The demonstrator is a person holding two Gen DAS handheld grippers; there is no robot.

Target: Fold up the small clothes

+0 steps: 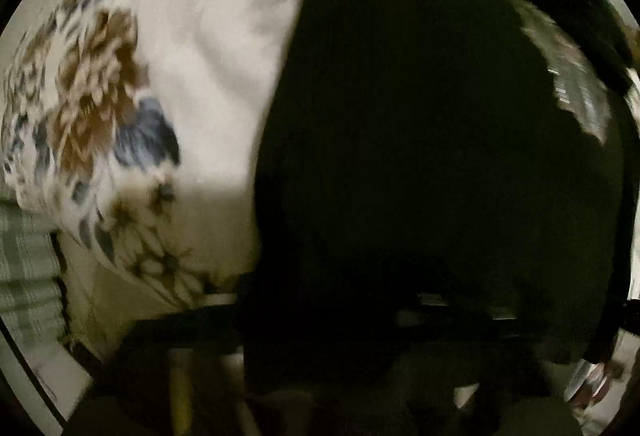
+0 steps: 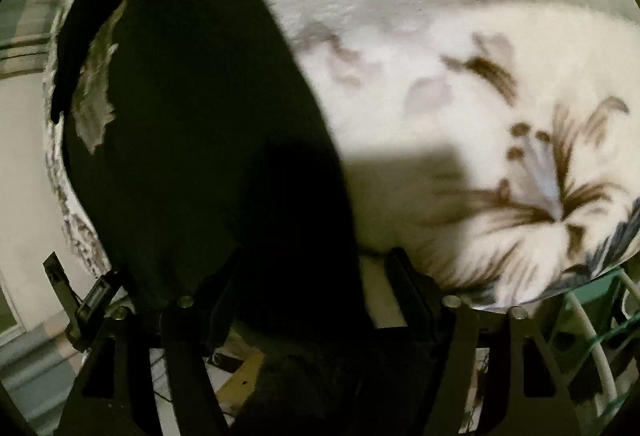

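A black garment (image 1: 420, 116) lies on a white floral bedsheet (image 1: 192, 48) and fills most of the left wrist view. My left gripper (image 1: 400, 292) is sunk in the dark cloth at the bottom; only dim parts of its frame show and its fingers are hidden. In the right wrist view the same black garment (image 2: 192, 116) covers the left half. My right gripper (image 2: 316, 260) straddles a bunch of it. The cloth lies against the left finger (image 2: 220, 300), while a pale strip separates it from the right finger (image 2: 408, 284). Both views are motion-blurred.
The floral sheet (image 2: 460, 76) spreads over a bed, with its edge curving down at the left. A green checked fabric (image 1: 24, 268) lies at the lower left. A white wire basket (image 2: 596, 340) stands at the lower right, below the bed edge.
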